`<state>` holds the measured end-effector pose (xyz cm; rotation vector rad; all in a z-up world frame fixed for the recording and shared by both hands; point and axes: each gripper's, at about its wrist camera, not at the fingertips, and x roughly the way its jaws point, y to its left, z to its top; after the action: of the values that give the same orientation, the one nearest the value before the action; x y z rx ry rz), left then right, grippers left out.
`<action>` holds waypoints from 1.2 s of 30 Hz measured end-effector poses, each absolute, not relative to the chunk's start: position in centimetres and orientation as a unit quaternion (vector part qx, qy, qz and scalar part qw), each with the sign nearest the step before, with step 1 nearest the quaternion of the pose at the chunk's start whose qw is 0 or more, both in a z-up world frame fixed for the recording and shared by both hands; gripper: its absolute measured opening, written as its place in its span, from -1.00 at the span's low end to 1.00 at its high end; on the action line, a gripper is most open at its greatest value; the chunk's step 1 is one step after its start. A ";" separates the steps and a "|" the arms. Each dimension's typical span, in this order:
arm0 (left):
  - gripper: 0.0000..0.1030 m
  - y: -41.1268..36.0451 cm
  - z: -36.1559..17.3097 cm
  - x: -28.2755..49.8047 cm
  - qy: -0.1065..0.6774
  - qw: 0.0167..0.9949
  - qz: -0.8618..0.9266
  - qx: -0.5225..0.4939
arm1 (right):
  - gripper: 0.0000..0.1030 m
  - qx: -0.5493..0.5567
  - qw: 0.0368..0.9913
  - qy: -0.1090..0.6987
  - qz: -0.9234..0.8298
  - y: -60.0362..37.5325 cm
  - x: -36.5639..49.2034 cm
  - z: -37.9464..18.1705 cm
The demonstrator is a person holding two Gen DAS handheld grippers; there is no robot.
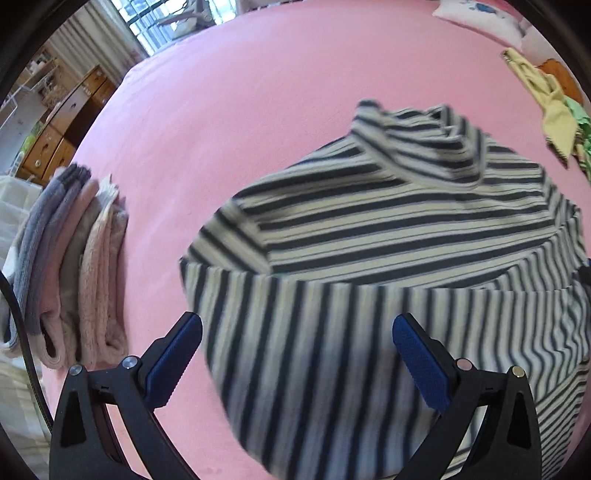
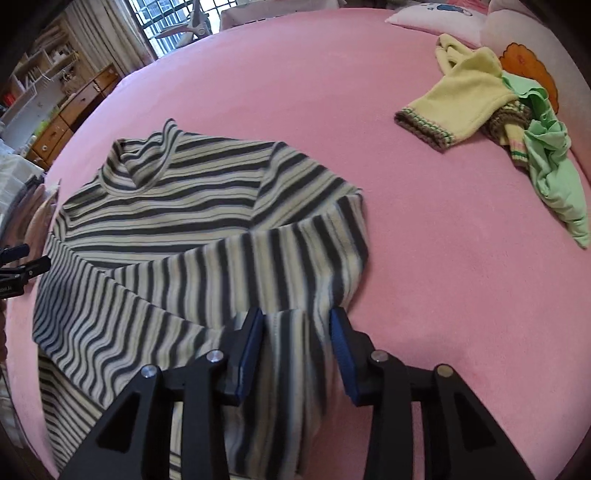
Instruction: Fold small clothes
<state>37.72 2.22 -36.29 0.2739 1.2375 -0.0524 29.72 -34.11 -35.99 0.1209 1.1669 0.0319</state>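
Observation:
A navy-and-cream striped turtleneck shirt (image 1: 388, 229) (image 2: 177, 206) lies spread on the pink bed (image 2: 424, 266), collar away from me, with one sleeve folded across its body. My left gripper (image 1: 295, 319) hovers open over the shirt's lower left part, its blue pads (image 1: 173, 362) wide apart and touching nothing. It also shows at the left edge of the right wrist view. My right gripper (image 2: 295, 317) is at the shirt's lower right edge. A thick fold of striped fabric fills the gap between its pads (image 2: 253, 343).
A stack of folded pink and grey clothes (image 1: 74, 266) stands at the bed's left edge. A yellow garment (image 2: 461, 99) and a green one (image 2: 550, 166) lie bunched at the far right, near pillows (image 2: 436, 16). Wooden drawers (image 1: 66, 122) stand beyond the bed.

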 end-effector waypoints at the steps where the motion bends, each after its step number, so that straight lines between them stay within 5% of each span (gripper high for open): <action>1: 1.00 2.9 -36.4 37.8 0.583 0.803 -0.019 0.121 | -0.26 0.051 0.837 0.545 0.009 -34.0 29.6 -35.5; 14: 1.00 9.4 -38.2 40.2 0.617 0.785 0.025 0.041 | -0.27 0.046 0.832 0.552 0.035 -33.6 30.5 -35.8; 17: 1.00 10.2 -38.6 40.6 0.619 0.784 0.030 0.034 | -0.54 0.063 0.824 0.561 0.053 -34.2 30.1 -36.3; 28: 1.00 12.1 -40.1 41.0 0.628 0.777 0.032 0.011 | -0.60 0.050 0.810 0.582 0.041 -34.1 30.4 -37.6; 30: 0.99 12.3 -40.6 41.1 0.632 0.775 0.027 0.009 | -0.84 0.042 0.809 0.584 0.052 -33.7 30.1 -37.6; 36: -0.16 12.5 -40.7 41.5 0.627 0.779 -0.021 -0.001 | -0.89 0.026 0.852 0.522 0.020 -34.1 28.0 -33.3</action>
<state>41.53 12.53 -40.74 -0.0018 1.3561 -0.0445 28.04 -34.10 -33.26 0.0552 1.0988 0.0420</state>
